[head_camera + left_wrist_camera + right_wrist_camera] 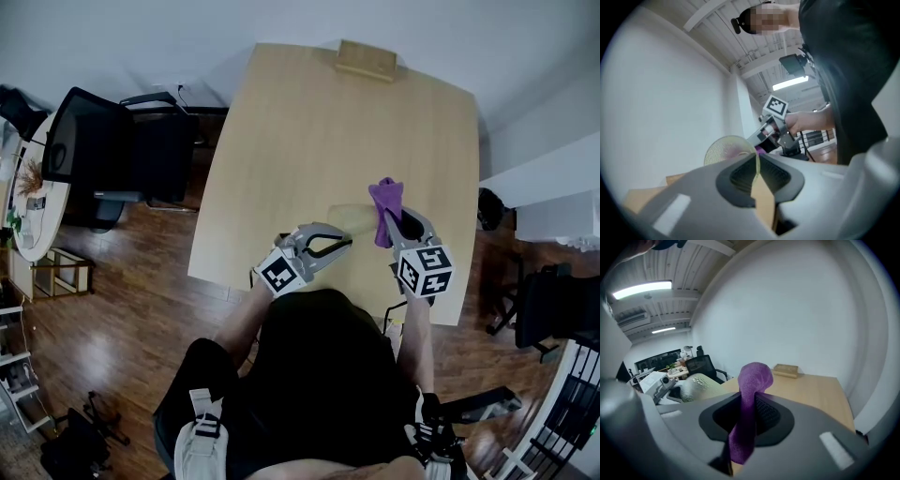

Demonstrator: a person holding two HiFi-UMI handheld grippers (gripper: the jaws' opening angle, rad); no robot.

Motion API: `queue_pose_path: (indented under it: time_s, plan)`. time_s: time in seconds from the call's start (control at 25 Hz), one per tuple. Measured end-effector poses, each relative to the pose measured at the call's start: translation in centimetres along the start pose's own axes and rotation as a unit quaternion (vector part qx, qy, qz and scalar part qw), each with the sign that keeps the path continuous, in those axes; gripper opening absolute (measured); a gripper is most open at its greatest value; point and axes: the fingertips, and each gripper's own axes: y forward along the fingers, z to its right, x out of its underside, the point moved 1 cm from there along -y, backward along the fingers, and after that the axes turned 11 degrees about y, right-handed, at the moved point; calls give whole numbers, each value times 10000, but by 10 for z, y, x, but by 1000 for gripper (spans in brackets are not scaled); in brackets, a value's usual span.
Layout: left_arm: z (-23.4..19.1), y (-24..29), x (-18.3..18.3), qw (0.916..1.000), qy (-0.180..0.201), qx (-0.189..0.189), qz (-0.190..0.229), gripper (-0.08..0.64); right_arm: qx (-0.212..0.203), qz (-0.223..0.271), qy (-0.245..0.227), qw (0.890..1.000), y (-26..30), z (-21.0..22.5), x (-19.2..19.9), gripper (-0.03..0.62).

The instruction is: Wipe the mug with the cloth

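Note:
A pale yellow-green mug (351,219) is held above the near part of the wooden table (309,122). My left gripper (339,242) is shut on the mug's thin wall, seen edge-on between the jaws in the left gripper view, where the mug (726,147) shows beyond the left gripper (756,163). My right gripper (396,223) is shut on a purple cloth (384,199), whose bunched end stands up just right of the mug. In the right gripper view the cloth (751,390) rises between the jaws of the right gripper (749,404), and the mug (699,382) is to its left.
A small wooden box (367,59) lies at the table's far edge. A black office chair (103,141) stands left of the table, and a round white table (36,206) with small items further left. A white counter (553,206) is on the right.

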Motion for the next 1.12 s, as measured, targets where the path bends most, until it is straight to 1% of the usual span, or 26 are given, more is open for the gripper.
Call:
queue_pose_path:
  time_s: [0.08,0.16,0.28,0.36,0.44,0.52,0.6,0.72,0.84,0.92,1.0,1.04,1.12]
  plan:
    - [-1,0,-3,10000,29,12,51,43,118,82,58,9999,-8,6,-7,66]
    - [0,2,-2,9999,125,77,-15,43,-17,312,-154,9994,-18,-13,-28,66]
    - [7,7,4,9991,308,223,-159,43,-571,576,-793,9935,-27,-74,-62,66]
    - [9,8,3,9979,519,307,-240,43,-975,465,-1205,9868,-22,-113,-65,66]
    - [12,9,-1,9969,671,340,-245,43,-1174,229,-1367,9834,-12,-128,-53,66]
    - [14,8,-4,9963,748,348,-253,45,-1173,98,-1222,9855,-6,-121,-42,66]
    - [14,4,-6,9967,719,313,-230,44,-1044,73,-998,9895,-4,-103,-38,66]
    - [15,1,-8,9966,730,265,-258,46,-707,-105,-705,9949,-3,-62,-26,66]
    - [19,1,-6,9953,849,329,-324,44,-193,-377,-341,9985,-3,-10,-6,66]
    - [20,0,-5,9950,881,354,-322,43,40,-362,-191,9992,-9,8,-6,66]
    - [21,1,-4,9941,942,403,-353,43,15,-144,-294,9995,-19,0,-22,66]
    - [22,2,-3,9935,980,436,-376,43,-98,-12,-430,9990,-23,-12,-33,66]
    - [24,6,-1,9920,1072,510,-419,43,-467,194,-765,9958,-28,-47,-54,66]
